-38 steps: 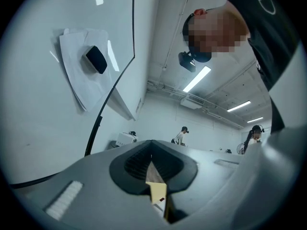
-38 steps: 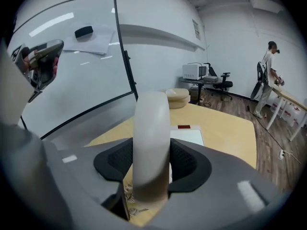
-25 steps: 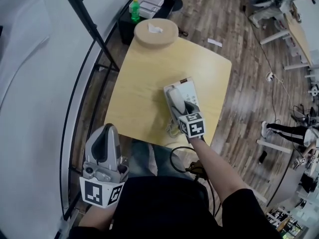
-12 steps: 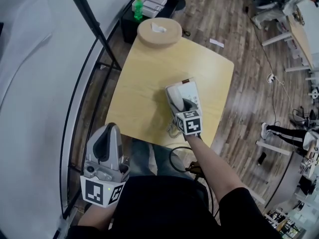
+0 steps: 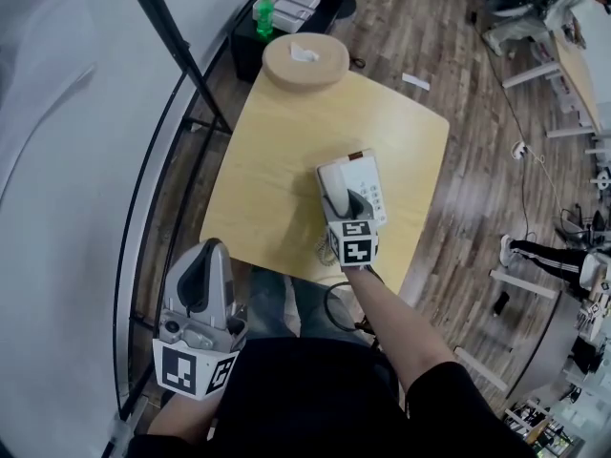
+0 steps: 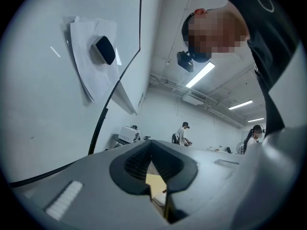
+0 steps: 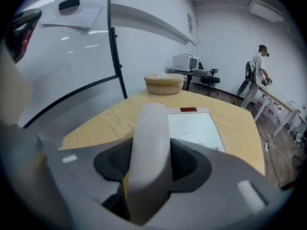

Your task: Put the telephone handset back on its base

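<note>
A: Biggest thing first. The pale wooden table (image 5: 286, 151) sits right in front of you, with the round wooden tissue box (image 5: 305, 60) at its far edge.

B: The white telephone base (image 5: 370, 187) lies flat near the table's right edge, on the half closer to you, keypad face up.

A: The handset (image 5: 333, 187) lies along the base's left side, pointing away from you. I can't tell whether it's fully seated in the cradle.

B: Your right gripper (image 5: 349, 204) is clamped on the handset. Both dark pads press its sides near the end closest to you.

A: And your left gripper (image 5: 210, 248) is off the table, low beside your body past the near-left corner. Its jaws are closed together on nothing, and it's tilted upward.
</note>
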Tool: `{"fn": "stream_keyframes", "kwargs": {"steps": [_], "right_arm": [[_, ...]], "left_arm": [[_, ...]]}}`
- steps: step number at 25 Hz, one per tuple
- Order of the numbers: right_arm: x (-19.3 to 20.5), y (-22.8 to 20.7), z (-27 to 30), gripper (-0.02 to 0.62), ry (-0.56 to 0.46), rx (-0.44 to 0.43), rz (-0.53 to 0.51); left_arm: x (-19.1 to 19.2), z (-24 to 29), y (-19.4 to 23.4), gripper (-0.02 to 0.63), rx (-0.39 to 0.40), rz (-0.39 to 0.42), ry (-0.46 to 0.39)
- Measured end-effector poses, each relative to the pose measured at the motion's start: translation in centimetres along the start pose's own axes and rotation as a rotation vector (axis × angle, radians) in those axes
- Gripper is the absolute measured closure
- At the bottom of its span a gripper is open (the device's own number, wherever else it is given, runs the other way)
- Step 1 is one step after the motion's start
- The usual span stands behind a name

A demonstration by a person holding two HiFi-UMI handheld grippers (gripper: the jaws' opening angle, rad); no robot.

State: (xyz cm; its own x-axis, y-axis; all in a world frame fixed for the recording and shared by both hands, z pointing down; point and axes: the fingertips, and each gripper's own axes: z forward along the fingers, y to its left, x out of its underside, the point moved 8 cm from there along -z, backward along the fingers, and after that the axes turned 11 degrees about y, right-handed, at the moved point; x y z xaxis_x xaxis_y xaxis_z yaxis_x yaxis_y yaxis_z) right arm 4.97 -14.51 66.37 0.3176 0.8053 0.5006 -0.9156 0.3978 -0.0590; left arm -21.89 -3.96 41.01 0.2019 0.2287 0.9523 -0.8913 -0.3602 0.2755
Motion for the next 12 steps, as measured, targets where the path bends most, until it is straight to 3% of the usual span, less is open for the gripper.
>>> {"fn": "stream_keyframes", "kwargs": {"steps": [4,10,12], "right_arm": [[0.0,0.4,0.3,0.368,-0.007,0.028,-0.028],[-0.3,0.3,-0.2,0.363,0.018,0.001,-0.027],[-1.0,0.1,-0.9,0.312,0.007,-0.034,-0.014]], "left_arm": [[0.2,0.2,-0.3,0.606,0.007,-0.004,0.001],[0.2,0.3,-0.5,0.606,0.012,-0.010,-0.003],[0.1,0.5,-0.4,0.606,0.014,-0.010,-0.009]]}}
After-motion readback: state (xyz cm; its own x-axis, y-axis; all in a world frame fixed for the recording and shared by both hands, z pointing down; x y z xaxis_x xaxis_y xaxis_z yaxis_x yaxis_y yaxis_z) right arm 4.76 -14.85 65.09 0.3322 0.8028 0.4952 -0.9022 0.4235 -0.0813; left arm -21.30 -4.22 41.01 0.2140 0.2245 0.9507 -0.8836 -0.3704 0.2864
